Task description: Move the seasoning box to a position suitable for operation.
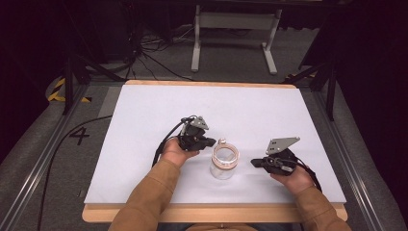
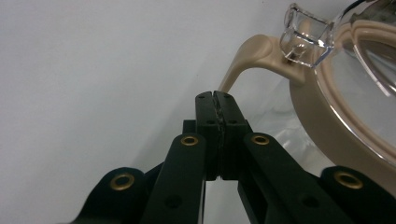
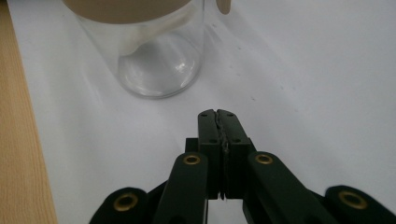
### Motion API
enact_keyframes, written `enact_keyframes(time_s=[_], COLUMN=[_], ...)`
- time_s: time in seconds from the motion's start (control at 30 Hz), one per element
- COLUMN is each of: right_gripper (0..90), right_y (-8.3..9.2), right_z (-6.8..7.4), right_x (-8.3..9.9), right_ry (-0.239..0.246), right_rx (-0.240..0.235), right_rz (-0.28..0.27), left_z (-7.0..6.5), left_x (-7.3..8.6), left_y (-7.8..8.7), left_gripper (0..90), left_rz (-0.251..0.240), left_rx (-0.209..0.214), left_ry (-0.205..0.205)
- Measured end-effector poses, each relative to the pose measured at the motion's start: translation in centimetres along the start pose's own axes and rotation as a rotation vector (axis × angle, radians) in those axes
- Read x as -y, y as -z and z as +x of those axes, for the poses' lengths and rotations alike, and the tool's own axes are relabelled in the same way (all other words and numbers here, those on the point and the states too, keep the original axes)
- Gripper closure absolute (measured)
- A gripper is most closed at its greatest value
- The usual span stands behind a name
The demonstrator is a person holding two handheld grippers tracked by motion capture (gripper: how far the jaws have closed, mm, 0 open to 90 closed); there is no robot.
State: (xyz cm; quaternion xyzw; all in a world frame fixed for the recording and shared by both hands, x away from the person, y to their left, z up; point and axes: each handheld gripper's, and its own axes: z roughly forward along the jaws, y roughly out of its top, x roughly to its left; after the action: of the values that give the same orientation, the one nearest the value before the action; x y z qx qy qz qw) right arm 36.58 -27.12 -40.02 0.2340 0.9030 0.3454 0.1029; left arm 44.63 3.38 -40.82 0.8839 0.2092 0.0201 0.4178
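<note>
While the right gripper is waiting closed and empty near the jar, the left gripper is pinching its beige tab.

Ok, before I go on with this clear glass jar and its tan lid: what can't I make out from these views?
- Left gripper: the clear glass jar's tan lid tab ends at the shut fingers; a pinch is unclear.
- Tan-rimmed lid: cut off at that view's right edge.
- Jar: right gripper view's top edge crops its upper part.
</note>
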Motion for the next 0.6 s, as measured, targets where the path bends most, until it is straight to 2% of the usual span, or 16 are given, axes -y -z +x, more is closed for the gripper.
enact_keyframes(time_s=[0.17, 0.2, 0.23, 0.37, 0.53, 0.6], right_gripper=[89.1, 89.1, 89.1, 89.1, 89.0, 89.0], right_y=[0.1, 0.13, 0.17, 0.18, 0.17, 0.2], right_z=[0.06, 0.06, 0.06, 0.07, 0.17, 0.14], right_x=[0.19, 0.2, 0.24, 0.3, 0.38, 0.41], right_ry=[-0.002, -0.004, -0.004, -0.003, 0.0, -0.002], right_rx=[0.004, 0.002, 0.005, 0.005, 0.005, 0.004], right_rz=[0.001, 0.001, 0.0, -0.002, 0.003, 0.002], left_z=[-0.1, -0.03, 0.02, 0.11, 0.15, 0.07], left_x=[-0.14, -0.23, -0.19, -0.09, -0.13, -0.23], left_y=[-0.49, -0.36, -0.48, -0.51, -0.53, -0.46], left_gripper=[89.7, 89.6, 89.6, 89.6, 89.6, 89.7], left_rz=[-0.004, 0.02, 0.002, -0.003, 0.014, 0.04], left_rx=[-0.001, 0.005, 0.005, 0.018, 0.033, 0.047], left_ry=[-0.001, 0.001, 0.004, 0.012, 0.006, -0.005])
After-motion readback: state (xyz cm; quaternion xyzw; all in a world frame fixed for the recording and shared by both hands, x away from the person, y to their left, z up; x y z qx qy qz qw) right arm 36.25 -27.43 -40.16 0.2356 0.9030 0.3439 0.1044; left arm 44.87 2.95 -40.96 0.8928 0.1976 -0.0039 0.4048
